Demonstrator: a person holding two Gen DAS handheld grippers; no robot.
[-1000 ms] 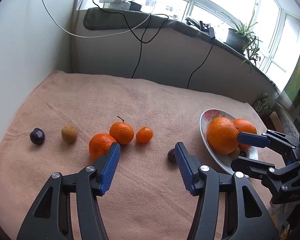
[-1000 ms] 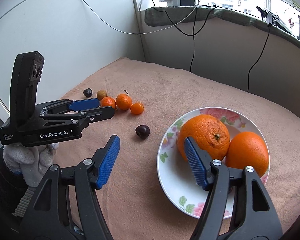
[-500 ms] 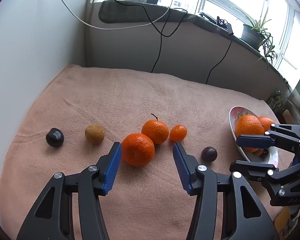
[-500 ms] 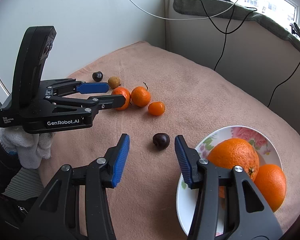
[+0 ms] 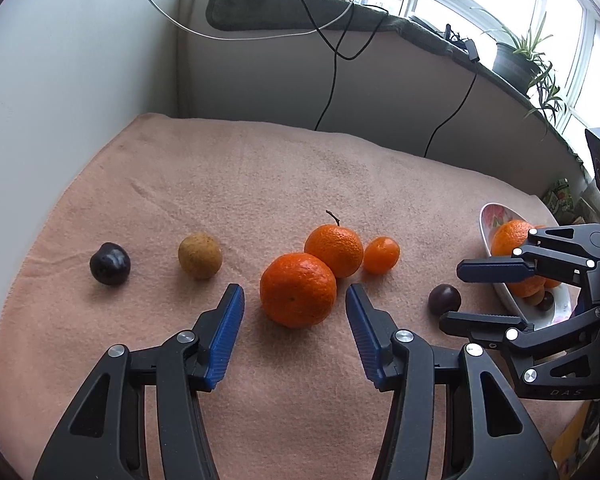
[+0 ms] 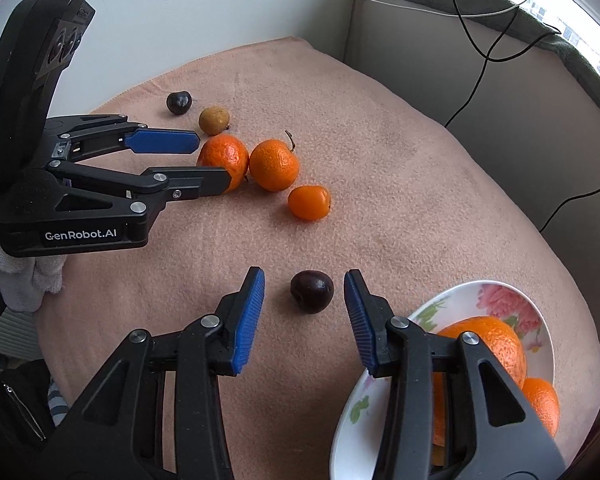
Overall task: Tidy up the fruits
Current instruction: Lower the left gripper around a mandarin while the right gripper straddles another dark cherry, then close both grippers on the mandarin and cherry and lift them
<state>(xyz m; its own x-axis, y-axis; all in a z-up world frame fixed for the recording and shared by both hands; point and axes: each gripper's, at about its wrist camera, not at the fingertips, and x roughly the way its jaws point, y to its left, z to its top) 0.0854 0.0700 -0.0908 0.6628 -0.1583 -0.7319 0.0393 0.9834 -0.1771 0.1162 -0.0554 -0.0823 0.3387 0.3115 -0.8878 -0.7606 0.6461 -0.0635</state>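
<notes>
My left gripper (image 5: 294, 304) is open, its blue pads on either side of a big mandarin (image 5: 298, 295) on the pink cloth. A stemmed mandarin (image 5: 334, 250) and a small orange fruit (image 5: 381, 255) lie just behind it. My right gripper (image 6: 304, 286) is open around a dark plum (image 6: 312, 291), apart from it. That plum also shows in the left wrist view (image 5: 444, 299). The flowered plate (image 6: 496, 294) at the right holds two large oranges (image 6: 488, 344).
A second dark plum (image 5: 110, 263) and a brown round fruit (image 5: 200, 255) lie at the cloth's left. A white wall stands on the left, a grey ledge with cables behind. A potted plant (image 5: 516, 56) sits on the sill.
My left gripper has moved left and closer, so the big mandarin now lies between its pads. My right gripper has swung left off the plate and now frames the dark plum.
</notes>
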